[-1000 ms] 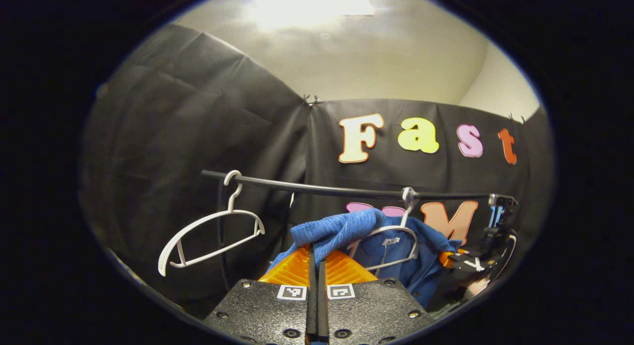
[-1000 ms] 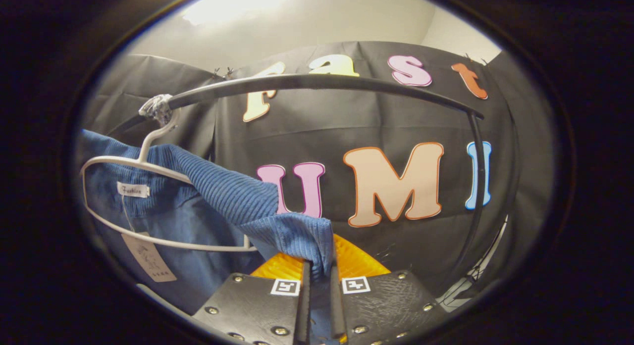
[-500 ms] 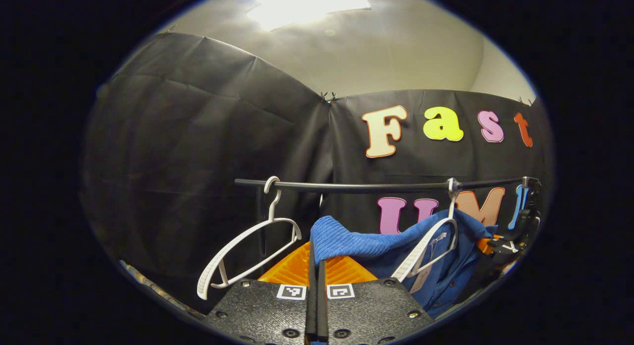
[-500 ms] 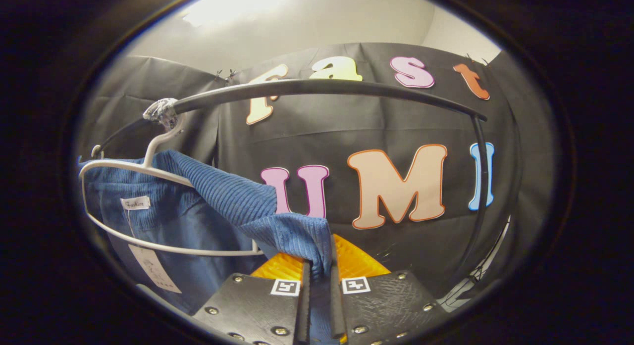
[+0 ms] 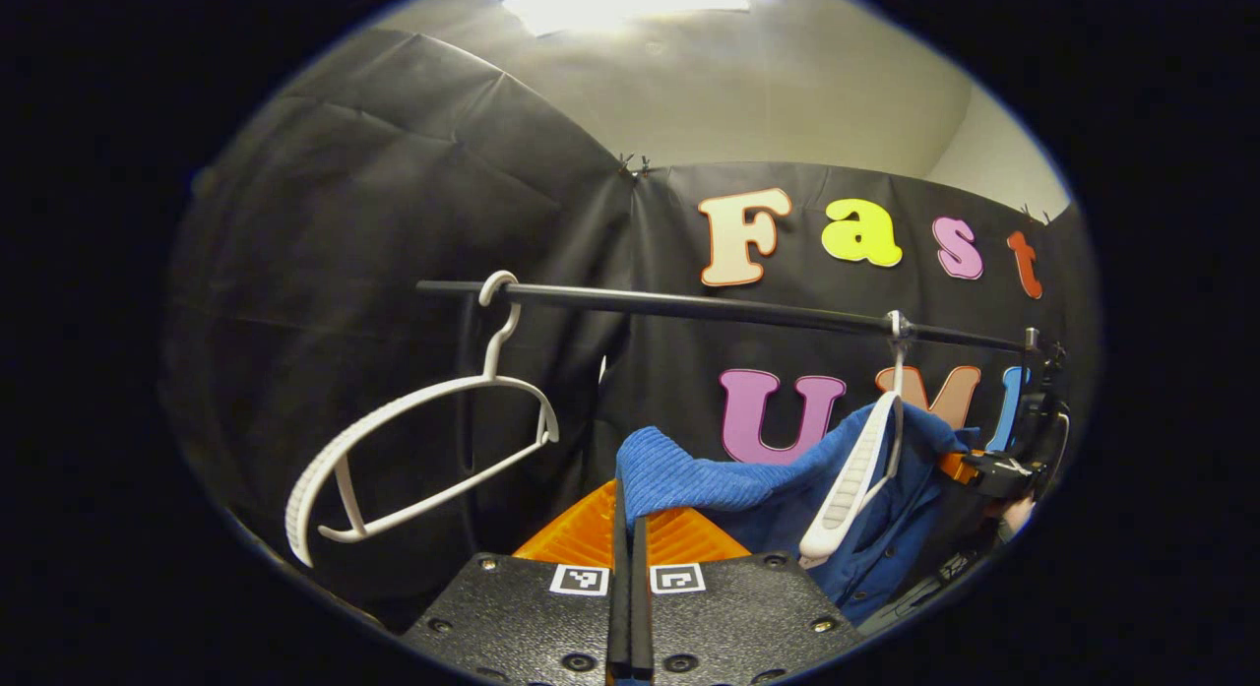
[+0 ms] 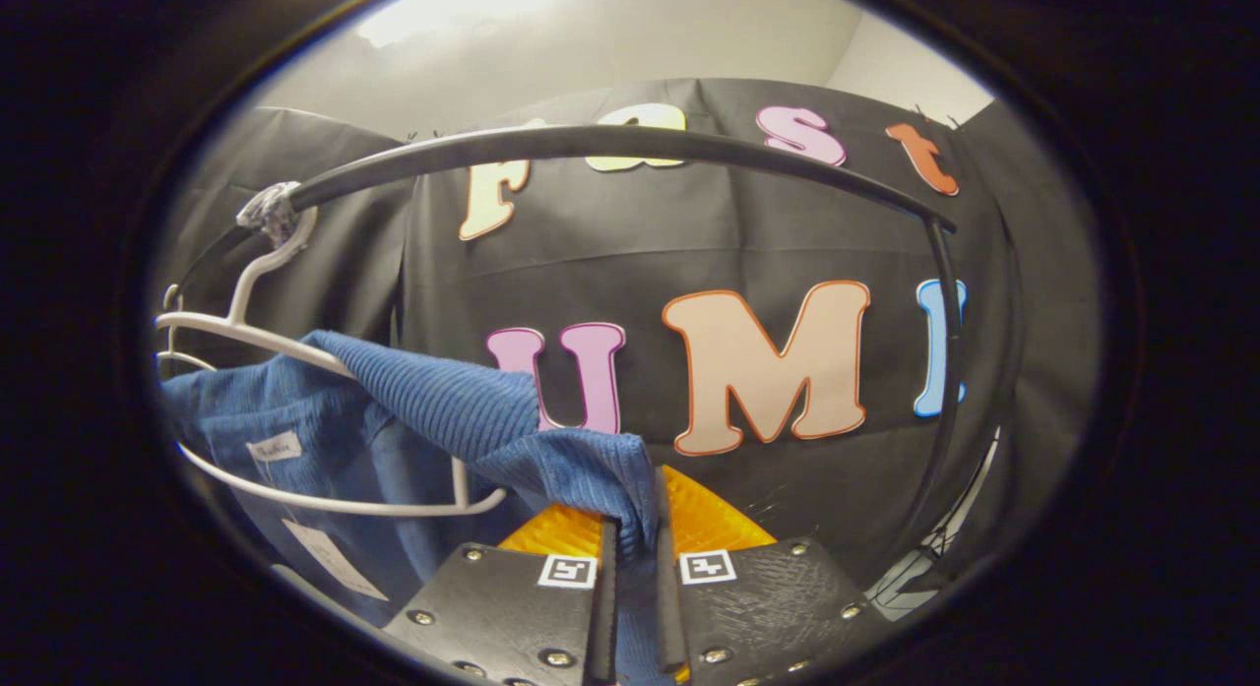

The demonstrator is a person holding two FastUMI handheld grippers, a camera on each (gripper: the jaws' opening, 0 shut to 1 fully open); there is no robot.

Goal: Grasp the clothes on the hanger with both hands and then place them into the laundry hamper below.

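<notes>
Two grippers I run, left gripper [image 5: 628,529] and right gripper [image 6: 633,548], each clamp a fold of the blue corduroy shirt [image 5: 768,489], which drapes over its white hanger [image 6: 295,410] on the black rail [image 5: 709,307].

Ribbed blue cloth garment [image 6: 443,410], plastic hanger [image 5: 394,450]
</notes>
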